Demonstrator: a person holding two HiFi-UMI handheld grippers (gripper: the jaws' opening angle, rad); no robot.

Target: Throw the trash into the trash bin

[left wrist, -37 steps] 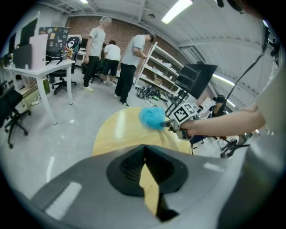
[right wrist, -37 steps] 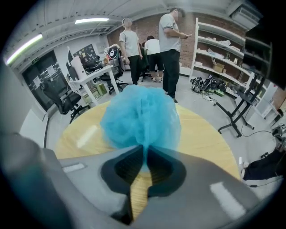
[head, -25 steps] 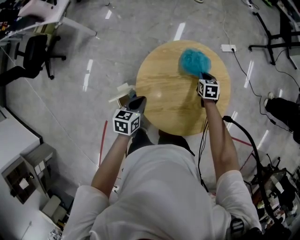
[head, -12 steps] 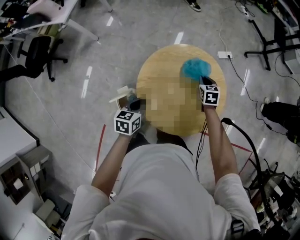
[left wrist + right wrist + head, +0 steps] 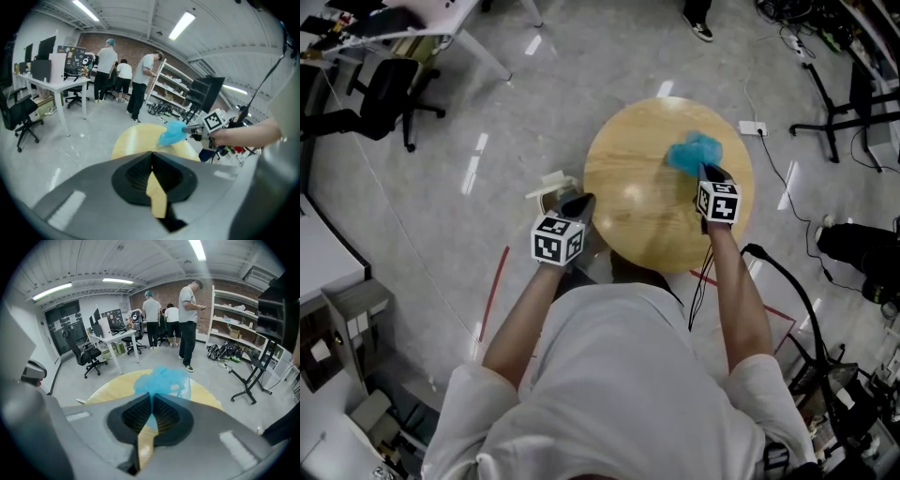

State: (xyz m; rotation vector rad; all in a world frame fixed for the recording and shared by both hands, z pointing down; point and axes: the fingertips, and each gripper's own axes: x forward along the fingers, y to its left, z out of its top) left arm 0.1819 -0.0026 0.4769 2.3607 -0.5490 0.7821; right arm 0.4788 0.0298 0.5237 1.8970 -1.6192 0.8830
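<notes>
Left tool closed, empty; right tool clamped shut; both angled downward.

Bright, even light falls from ceiling tubes; we see their white streaks on the glossy floor and a soft sheen on the table. Shadows are faint. Both gripper views bulge, dark at the corners; the left gripper and right gripper blur near the lens, the blue trash less so

Tabletop lay bare under my right gripper, blue trash clamped at its tip, open floor spread left of my left gripper.
</notes>
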